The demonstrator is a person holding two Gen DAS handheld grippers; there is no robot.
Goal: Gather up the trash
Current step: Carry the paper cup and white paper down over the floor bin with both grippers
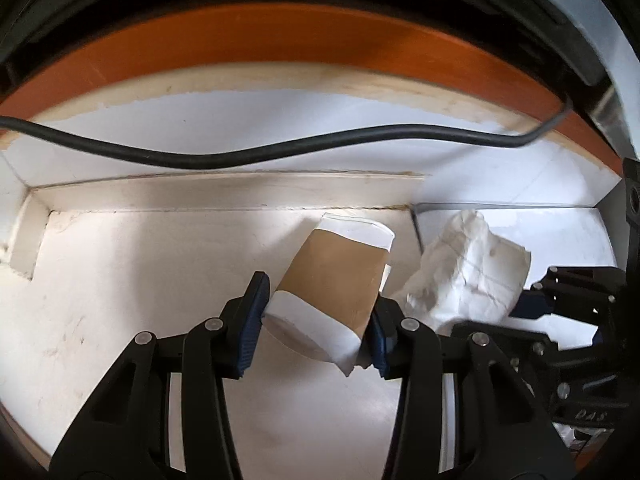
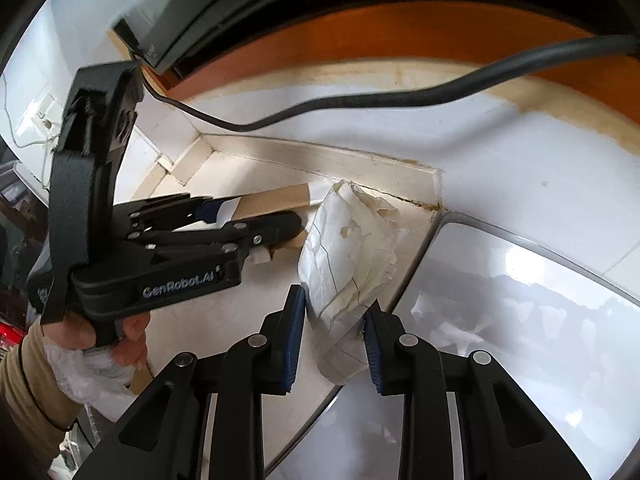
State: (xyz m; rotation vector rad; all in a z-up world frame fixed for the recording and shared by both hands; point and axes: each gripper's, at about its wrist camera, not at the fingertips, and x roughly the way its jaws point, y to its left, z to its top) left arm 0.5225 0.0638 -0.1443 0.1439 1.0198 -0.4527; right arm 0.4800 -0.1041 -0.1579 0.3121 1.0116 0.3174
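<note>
1. Left wrist view: my left hand-held gripper point(image 1: 316, 322) pinches a paper cup point(image 1: 334, 282) across its lower body; both blue pads press its sides.
2. The cup is crushed, brown-sleeved with white ends. It tilts with its base toward the camera and its rim pointing away toward the back ledge point(image 1: 224, 194).
3. The cup hangs over the pale surface point(image 1: 120, 280); whether its rim touches the surface I cannot tell.
4. Just right of the cup is a wad of white paper point(image 1: 468, 268), close beside the cup's upper edge.
5. At the far right edge, the right hand-held gripper point(image 1: 532, 306) shows as dark linkage below that wad.
6. A black cable point(image 1: 256, 150) runs across the wall behind, under an orange band point(image 1: 280, 44).
7. Right wrist view: my right hand-held gripper point(image 2: 335, 338) pinches the paper point(image 2: 352, 256) at its near, lower end, with a blue pad against each side.
8. The paper reaches away from the fingers toward the ledge point(image 2: 320, 156), over the seam between the surface point(image 2: 248, 304) and a glossy white panel point(image 2: 520, 320).
9. To the left, the left hand-held gripper point(image 2: 264, 216) comes in sideways, held by a hand point(image 2: 100, 332); the cup point(image 2: 272, 200) sits in its jaws, just left of the paper.
10. The cable point(image 2: 360, 98) loops overhead here too.
</note>
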